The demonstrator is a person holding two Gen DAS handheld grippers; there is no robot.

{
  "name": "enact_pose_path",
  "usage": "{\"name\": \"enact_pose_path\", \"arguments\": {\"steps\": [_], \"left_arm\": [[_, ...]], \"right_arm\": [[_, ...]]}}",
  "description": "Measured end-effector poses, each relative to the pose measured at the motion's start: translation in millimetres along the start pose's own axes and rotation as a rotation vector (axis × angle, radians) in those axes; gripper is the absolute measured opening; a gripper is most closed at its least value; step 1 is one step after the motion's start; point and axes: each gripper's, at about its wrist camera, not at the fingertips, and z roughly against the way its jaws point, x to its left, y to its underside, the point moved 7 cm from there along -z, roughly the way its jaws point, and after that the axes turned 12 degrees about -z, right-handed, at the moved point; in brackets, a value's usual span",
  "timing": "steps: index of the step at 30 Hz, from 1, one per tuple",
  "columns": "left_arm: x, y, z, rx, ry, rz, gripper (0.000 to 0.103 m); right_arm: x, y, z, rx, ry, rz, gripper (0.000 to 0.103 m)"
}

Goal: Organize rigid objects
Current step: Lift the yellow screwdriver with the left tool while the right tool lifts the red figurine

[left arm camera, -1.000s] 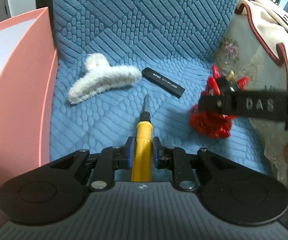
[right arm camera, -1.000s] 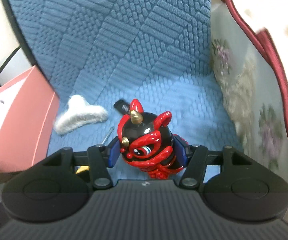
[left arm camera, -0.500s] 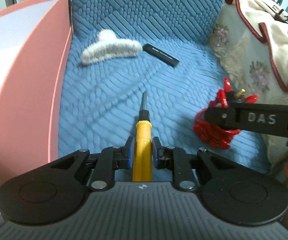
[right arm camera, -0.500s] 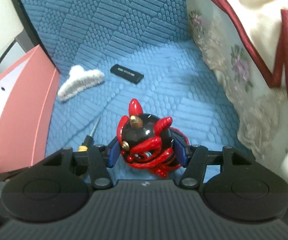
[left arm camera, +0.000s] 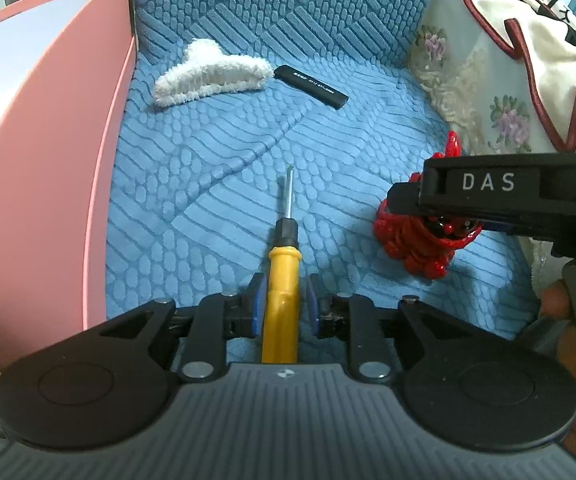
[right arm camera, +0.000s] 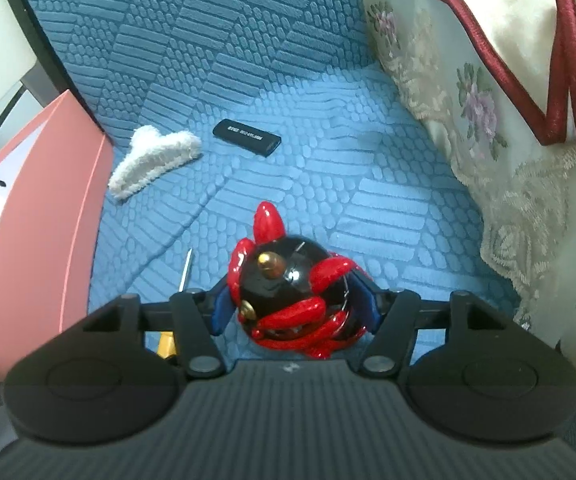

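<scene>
My left gripper (left arm camera: 284,300) is shut on a yellow-handled screwdriver (left arm camera: 282,280), its metal tip pointing away over the blue cushion. My right gripper (right arm camera: 294,306) is shut on a red and black figurine (right arm camera: 288,288) with a gold horn; the figurine also shows in the left wrist view (left arm camera: 424,246), under the right gripper's black body to the right. The screwdriver tip shows in the right wrist view (right arm camera: 186,270). A white fluffy hair claw (left arm camera: 212,74) and a black flat stick (left arm camera: 312,87) lie farther back on the cushion.
A pink box (left arm camera: 48,168) stands along the left edge of the blue quilted seat (left arm camera: 208,184). A floral cushion with lace trim and a cream cloth with red piping (right arm camera: 508,100) fill the right side. The seat back rises behind.
Both grippers have pulled back and risen with their objects held. The hair claw and black stick look farther away. The right wrist view now looks more steeply down on the figurine.
</scene>
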Motion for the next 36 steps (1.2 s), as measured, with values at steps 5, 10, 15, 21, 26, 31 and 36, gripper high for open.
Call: {"name": "enact_pose_path", "arguments": {"steps": [5, 10, 15, 21, 26, 31, 36], "left_arm": [[-1, -2, -5, 0.004, -0.024, -0.008, 0.031], [-5, -6, -8, 0.008, -0.035, -0.037, 0.031], [-13, -3, -6, 0.015, -0.034, -0.076, 0.031], [-12, 6, -6, 0.017, -0.041, -0.081, 0.031], [-12, 8, -6, -0.016, -0.054, -0.082, 0.031], [-7, 2, -8, -0.036, -0.077, -0.065, 0.021], [1, 1, -6, -0.048, -0.056, 0.011, 0.021]], "right_arm": [[1, -3, 2, -0.017, 0.009, 0.005, 0.060], [2, -7, 6, -0.032, 0.000, 0.018, 0.060], [2, -6, 4, -0.019, -0.003, 0.028, 0.060], [1, -6, 1, 0.008, -0.005, 0.028, 0.060], [5, -4, -1, 0.015, -0.003, 0.053, 0.060], [3, -2, -1, 0.021, -0.004, 0.067, 0.060], [4, -1, 2, 0.017, -0.008, 0.090, 0.060]]}}
